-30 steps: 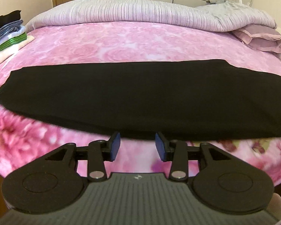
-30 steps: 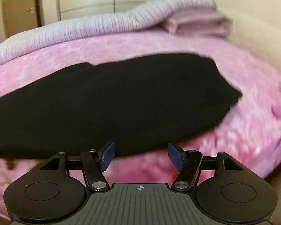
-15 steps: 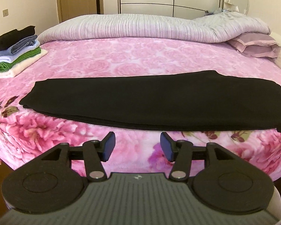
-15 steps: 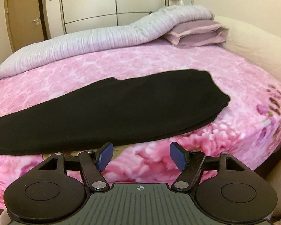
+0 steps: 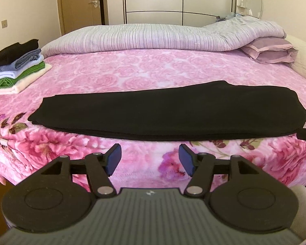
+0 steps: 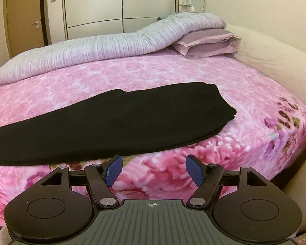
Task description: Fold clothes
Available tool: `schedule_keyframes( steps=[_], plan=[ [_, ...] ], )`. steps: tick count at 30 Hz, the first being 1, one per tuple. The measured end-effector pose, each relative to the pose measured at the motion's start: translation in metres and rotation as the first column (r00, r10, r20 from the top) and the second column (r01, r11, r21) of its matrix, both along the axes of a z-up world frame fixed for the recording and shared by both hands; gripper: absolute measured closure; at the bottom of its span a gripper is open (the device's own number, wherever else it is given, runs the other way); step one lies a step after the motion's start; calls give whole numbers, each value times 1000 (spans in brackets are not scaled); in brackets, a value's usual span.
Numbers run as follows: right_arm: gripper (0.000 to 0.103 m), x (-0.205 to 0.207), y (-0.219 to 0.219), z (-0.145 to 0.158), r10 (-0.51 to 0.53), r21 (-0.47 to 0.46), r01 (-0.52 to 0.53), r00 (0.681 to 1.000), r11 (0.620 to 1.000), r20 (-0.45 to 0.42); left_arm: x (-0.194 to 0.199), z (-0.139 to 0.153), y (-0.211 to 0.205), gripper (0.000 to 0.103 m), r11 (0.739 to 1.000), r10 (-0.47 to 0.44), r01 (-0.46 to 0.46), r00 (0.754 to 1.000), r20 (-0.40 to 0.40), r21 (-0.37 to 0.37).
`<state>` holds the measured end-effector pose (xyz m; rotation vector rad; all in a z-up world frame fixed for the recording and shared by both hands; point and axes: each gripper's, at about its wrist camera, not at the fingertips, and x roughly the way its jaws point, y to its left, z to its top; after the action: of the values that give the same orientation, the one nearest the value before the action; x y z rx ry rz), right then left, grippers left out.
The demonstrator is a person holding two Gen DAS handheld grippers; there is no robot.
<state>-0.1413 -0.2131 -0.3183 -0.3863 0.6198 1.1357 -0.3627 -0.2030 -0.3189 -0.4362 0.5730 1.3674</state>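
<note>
The black garment (image 5: 169,110) lies folded into a long flat band across the near edge of the bed (image 5: 153,71), just ahead of both tools. The left tool (image 5: 150,160) is spreading its jaws, nothing between them. The right tool (image 6: 154,168) is released and empty. A stack of folded clothes (image 5: 16,67) sits far ahead-left of the left tool.

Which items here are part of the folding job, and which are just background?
Job:
- black garment, lying folded lengthwise on the bed edge
- stack of folded clothes, far left corner
- left gripper, jaws opening, nothing between them
- right gripper, open, empty

Just lying about:
- pink floral blanket
- striped duvet
- mauve pillow
- wardrobe, door
</note>
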Motion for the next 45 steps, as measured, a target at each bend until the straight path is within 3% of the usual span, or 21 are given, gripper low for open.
schedule_keyframes(
  steps=[12,18,21,26,32,38,42,44,45],
  plan=[
    [31,5,-1,0,9,7,-10,999,1000,32,7,6,2,42,1000,0,0,1000,-1,-3],
    [30,23,12,-20,1,-26,-1,1000,1000,10,-36,-7,17,42,997,66,-61,989,133,-43],
    [30,31,17,-32,27,-23,-27,999,999,-21,-76,-21,32,45,990,133,-115,961,243,-86],
    [30,48,28,-52,39,9,-38,996,999,-86,-151,-46,58,55,954,296,-242,847,441,-175],
    [30,75,49,-57,13,47,-3,977,999,-214,-221,-67,87,55,897,437,-371,666,604,-239],
    [31,95,77,-57,-10,62,33,940,998,-342,-269,-88,115,55,837,513,-473,508,691,-274],
    [30,99,95,-60,-18,49,39,931,998,-366,-297,-106,133,55,786,565,-524,396,724,-327],
    [31,100,102,-61,-23,41,40,936,998,-352,-305,-111,141,55,783,562,-522,358,745,-340],
    [31,100,105,-61,-26,39,41,939,998,-343,-307,-112,145,55,783,558,-523,353,751,-336]
  ],
)
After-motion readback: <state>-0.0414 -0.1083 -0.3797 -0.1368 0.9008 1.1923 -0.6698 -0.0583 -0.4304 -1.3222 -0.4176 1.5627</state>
